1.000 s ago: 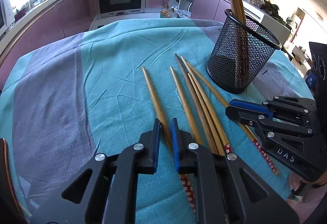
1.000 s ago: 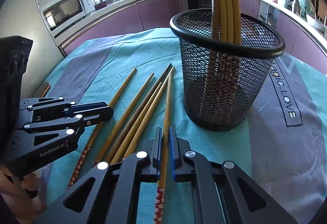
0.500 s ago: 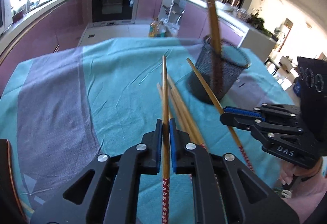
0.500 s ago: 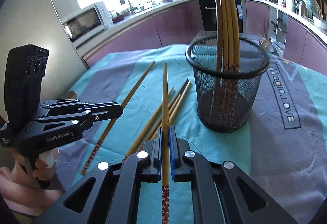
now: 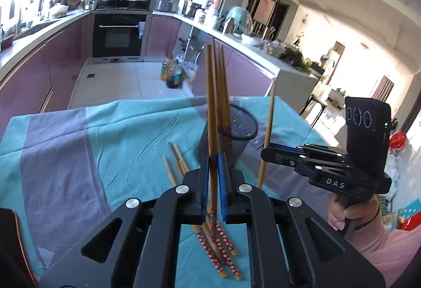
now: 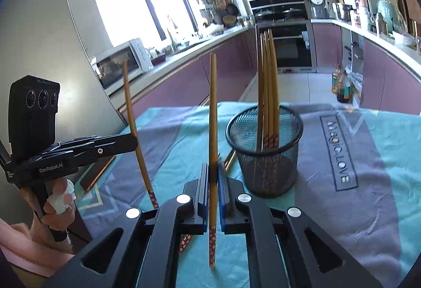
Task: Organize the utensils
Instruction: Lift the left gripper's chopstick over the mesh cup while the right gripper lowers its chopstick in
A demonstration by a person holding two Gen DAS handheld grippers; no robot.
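My left gripper (image 5: 213, 164) is shut on a bamboo chopstick (image 5: 210, 104) and holds it upright above the table. My right gripper (image 6: 213, 172) is shut on another chopstick (image 6: 212, 114), also upright. Each gripper shows in the other's view: the right gripper (image 5: 265, 151) with its chopstick (image 5: 268, 127), the left gripper (image 6: 133, 140) with its chopstick (image 6: 133, 125). A black mesh cup (image 6: 264, 148) stands on the cloth with several chopsticks (image 6: 267, 82) upright in it; it also shows in the left wrist view (image 5: 231, 138). Several loose chopsticks (image 5: 179, 164) lie on the cloth left of the cup.
A teal and grey tablecloth (image 6: 342, 182) covers the table (image 5: 79, 156). A dark flat object (image 6: 94, 172) lies at the table's left edge. Kitchen counters and an oven (image 5: 118, 35) stand beyond the far edge.
Both grippers have risen well above the table and tilted their chopsticks from lying forward to upright. The cup now looks farther and lower.
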